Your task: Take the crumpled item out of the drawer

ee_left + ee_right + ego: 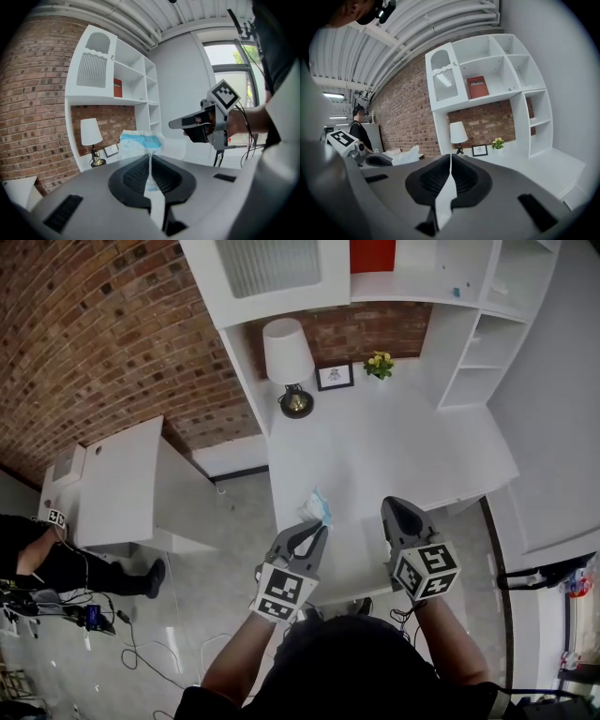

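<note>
The crumpled item (317,507), white with blue print, hangs over the front left part of the white desk (403,442). My left gripper (319,529) is shut on its lower end. In the left gripper view the crumpled item (139,142) bunches out above the closed jaws of the left gripper (150,158). My right gripper (394,506) hovers to the right of it over the desk's front edge, its jaws together and empty; the right gripper view shows the right gripper (450,157) with only a thin slit. No drawer shows in any view.
A lamp (289,357), a small picture frame (335,377) and yellow flowers (379,364) stand at the back of the desk. White shelves (483,343) rise at its right. A white cabinet (122,482) stands on the left, with a person (42,559) beside it.
</note>
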Action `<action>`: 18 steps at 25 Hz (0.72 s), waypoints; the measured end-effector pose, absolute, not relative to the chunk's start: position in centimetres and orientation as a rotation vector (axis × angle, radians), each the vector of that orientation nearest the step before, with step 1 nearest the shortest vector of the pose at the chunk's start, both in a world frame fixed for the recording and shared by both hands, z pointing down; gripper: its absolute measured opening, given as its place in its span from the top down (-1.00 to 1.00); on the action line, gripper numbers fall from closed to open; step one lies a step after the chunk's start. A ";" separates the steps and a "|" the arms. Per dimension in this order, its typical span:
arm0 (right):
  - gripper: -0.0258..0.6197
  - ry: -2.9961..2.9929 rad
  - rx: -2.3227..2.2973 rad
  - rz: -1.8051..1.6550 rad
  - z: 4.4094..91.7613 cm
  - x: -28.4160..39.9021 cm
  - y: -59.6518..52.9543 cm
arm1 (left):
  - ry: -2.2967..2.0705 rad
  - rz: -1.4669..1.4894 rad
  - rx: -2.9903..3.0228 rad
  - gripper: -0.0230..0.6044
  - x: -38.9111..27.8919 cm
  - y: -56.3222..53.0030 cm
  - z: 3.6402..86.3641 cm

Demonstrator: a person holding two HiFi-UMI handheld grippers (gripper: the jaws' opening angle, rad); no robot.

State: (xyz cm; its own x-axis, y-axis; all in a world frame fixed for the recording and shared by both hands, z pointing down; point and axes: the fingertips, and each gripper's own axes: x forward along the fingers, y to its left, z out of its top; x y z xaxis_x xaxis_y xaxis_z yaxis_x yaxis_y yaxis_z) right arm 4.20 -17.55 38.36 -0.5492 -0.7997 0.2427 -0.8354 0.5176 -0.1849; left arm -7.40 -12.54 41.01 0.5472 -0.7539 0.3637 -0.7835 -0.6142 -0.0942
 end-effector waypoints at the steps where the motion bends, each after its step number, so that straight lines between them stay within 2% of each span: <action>1: 0.90 -2.632 1.427 0.416 38.0 4.2 -17.7 | -1.348 0.567 2.698 0.86 -7.5 -12.6 40.6; 18: 0.92 -2.668 1.445 0.363 36.5 4.0 -17.1 | -1.400 0.516 2.728 0.86 -7.7 -12.0 38.3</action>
